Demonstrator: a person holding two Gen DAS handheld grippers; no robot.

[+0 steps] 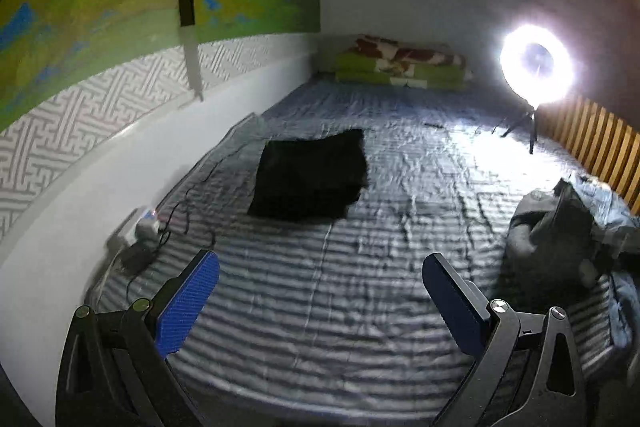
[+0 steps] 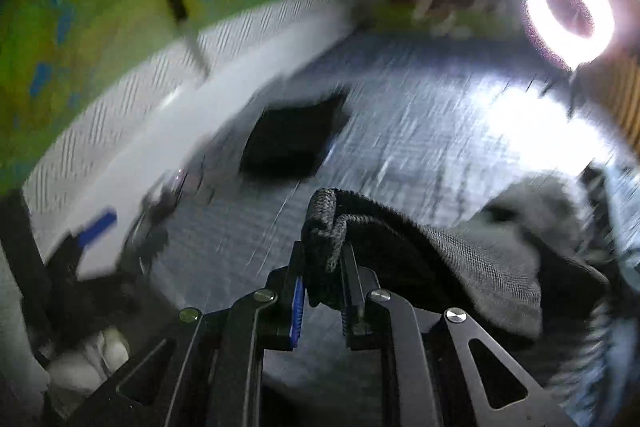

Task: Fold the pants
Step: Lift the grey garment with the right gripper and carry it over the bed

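In the right wrist view my right gripper point(image 2: 324, 263) is shut on the thick hem of a pair of grey pants point(image 2: 460, 259). The cloth drapes away to the right toward a pile of clothes point(image 2: 540, 195). My left gripper point(image 1: 320, 279) stands open above the striped bed cover point(image 1: 320, 307), with nothing between its blue pads point(image 1: 188, 307). One blue pad point(image 2: 96, 223) of it also shows at the left of the right wrist view. A folded black garment point(image 1: 308, 179) lies flat near the wall, and is blurred in the right wrist view point(image 2: 292, 139).
A ring light point(image 1: 536, 65) on a small tripod shines at the far right of the bed. A grey clothes pile point(image 1: 560, 235) sits at the right edge. A charger with cables point(image 1: 144, 227) lies by the wall. Folded blankets point(image 1: 400, 65) are at the far end, and wooden slats point(image 1: 600, 143) line the right side.
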